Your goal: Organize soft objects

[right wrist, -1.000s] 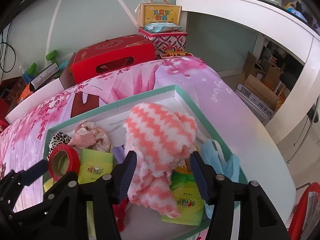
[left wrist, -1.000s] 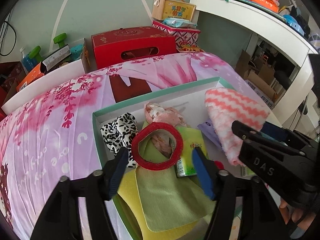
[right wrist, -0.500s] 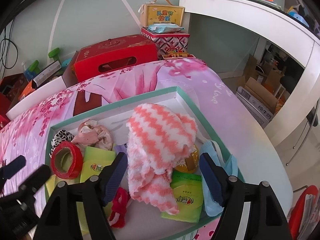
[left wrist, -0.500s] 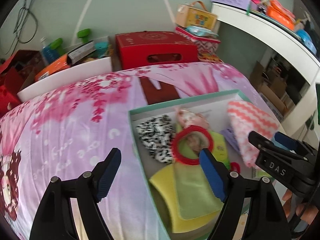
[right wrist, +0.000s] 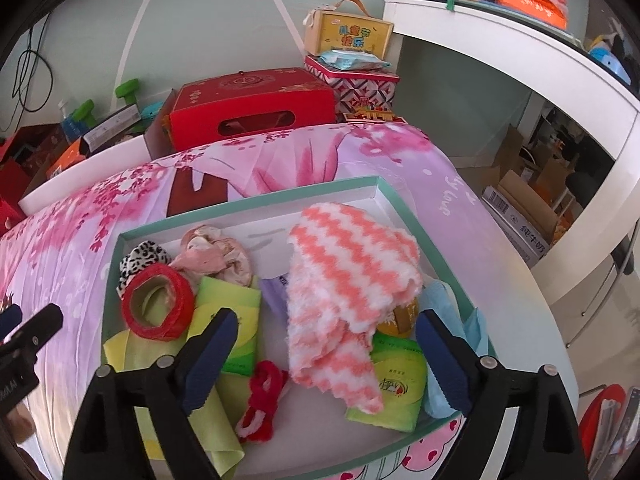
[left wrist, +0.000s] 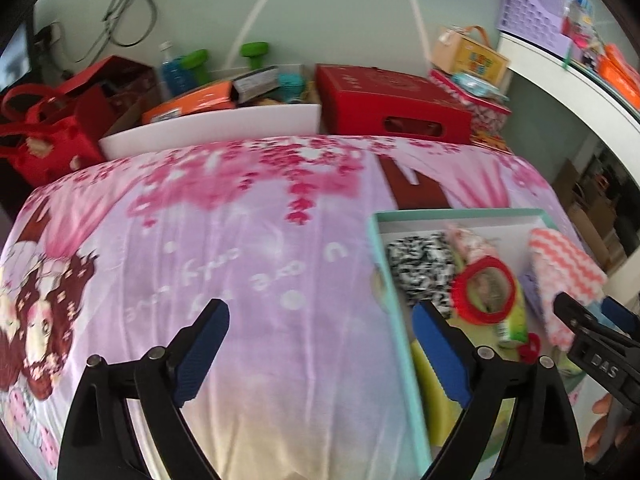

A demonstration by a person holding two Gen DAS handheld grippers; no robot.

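Right wrist view: right gripper [right wrist: 324, 354], jaws just opened wide and empty, hovers over limp, light striped towel [right wrist: 352, 280], best pinched at a bunched fold.

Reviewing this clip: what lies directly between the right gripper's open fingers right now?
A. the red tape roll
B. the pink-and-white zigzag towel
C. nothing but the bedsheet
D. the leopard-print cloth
B: in the right wrist view the pink-and-white zigzag towel is draped in the teal box between the fingers of the right gripper, untouched, while the red tape roll sits off to the left.
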